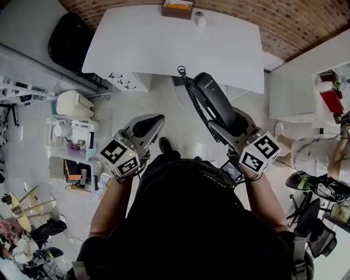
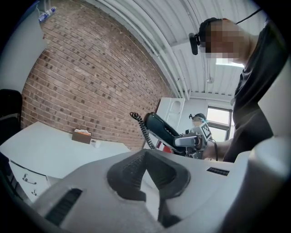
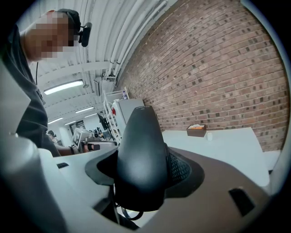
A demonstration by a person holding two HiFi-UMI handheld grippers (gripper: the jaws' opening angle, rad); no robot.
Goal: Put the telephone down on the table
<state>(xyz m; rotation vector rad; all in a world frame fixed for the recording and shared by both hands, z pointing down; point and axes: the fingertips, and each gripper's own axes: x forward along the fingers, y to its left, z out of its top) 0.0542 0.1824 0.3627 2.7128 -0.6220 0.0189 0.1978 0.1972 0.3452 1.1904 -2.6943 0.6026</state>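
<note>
Right claw (image 3: 141, 175) is closing firmly around the telephone (image 3: 140, 145), a dark handset that is filling the space between the jaws and pointing up and away from me. I am holding it in the air by the near edge of the white counter (image 1: 164, 44), not resting on it, and its coiled cord (image 1: 192, 97) is hanging down beside it. My left claw (image 2: 145, 169) is sitting off to the side with its pads meeting at the tips, gripping nothing. A brown box (image 1: 177, 9) and a small white cup (image 1: 202, 21) are sitting at the counter's far edge, by the brick wall (image 2: 91, 86).
</note>
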